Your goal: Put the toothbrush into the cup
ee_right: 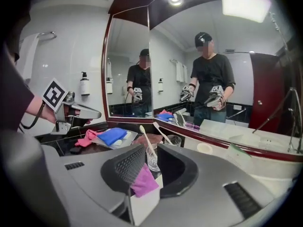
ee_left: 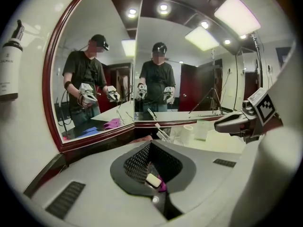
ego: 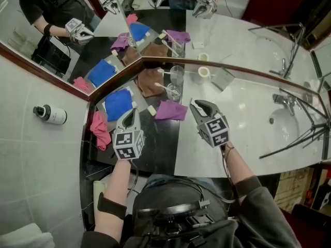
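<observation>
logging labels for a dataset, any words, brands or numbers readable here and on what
No text can be read.
Pump bottle on the wall: print on its label, too blurred to read.
Marker cubes on the left gripper and right gripper: black square patterns only, no letters or numbers.

You are in a bathroom: two mirrors [ego: 54,14] meet in a corner above a pale counter [ego: 243,112] with a sink [ego: 289,122] and tap [ego: 283,100], a soap bottle [ego: 50,114] sits on the tiled wall [ego: 36,159], and a toothbrush [ego: 163,87] stands in a cup [ego: 174,93].
</observation>
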A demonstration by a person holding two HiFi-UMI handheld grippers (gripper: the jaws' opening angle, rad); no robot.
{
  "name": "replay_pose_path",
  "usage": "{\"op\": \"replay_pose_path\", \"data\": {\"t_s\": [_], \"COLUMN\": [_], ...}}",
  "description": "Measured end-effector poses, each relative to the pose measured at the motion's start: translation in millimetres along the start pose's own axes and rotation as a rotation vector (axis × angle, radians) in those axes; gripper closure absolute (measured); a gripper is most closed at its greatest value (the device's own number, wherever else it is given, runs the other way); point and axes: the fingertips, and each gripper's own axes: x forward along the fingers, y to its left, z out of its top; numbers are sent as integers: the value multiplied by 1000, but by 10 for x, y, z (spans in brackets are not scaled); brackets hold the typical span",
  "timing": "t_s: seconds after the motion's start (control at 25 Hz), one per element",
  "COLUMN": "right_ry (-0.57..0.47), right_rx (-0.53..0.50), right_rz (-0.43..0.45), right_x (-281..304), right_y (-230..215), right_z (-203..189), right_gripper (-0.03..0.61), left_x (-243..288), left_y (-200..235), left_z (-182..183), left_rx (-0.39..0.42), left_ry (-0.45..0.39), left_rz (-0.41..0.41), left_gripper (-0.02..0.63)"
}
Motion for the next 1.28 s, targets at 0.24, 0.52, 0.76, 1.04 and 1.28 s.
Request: {"op": "replay_pose_path", "data": {"t_s": [0.24,0.52,0.76,1.04,1.28], "right_ry": [105,199,260,277,301], "right_rx": [-192,-368,-469,-480,-490], "right_rz": [114,212,258,254,247], "right_x": [636,1283,1635,1856,1960], "right_y": [82,203,262,261,259], "right_z": [0,-76,-192,-242,-293], "right_gripper": [414,391,374,377,424], "left_x": [72,59,36,-11,-19], "left_y": [-34,-82,-26,-3,39], "left_z": [-126,-239,-451,-654,-702], "left_rx": [21,20,-16,-48,-53], "left_ry": [18,29,55,75,85], "left_rz": [-15,-34,-30,-28,-25], "left_gripper": [614,614,614,614,614]}}
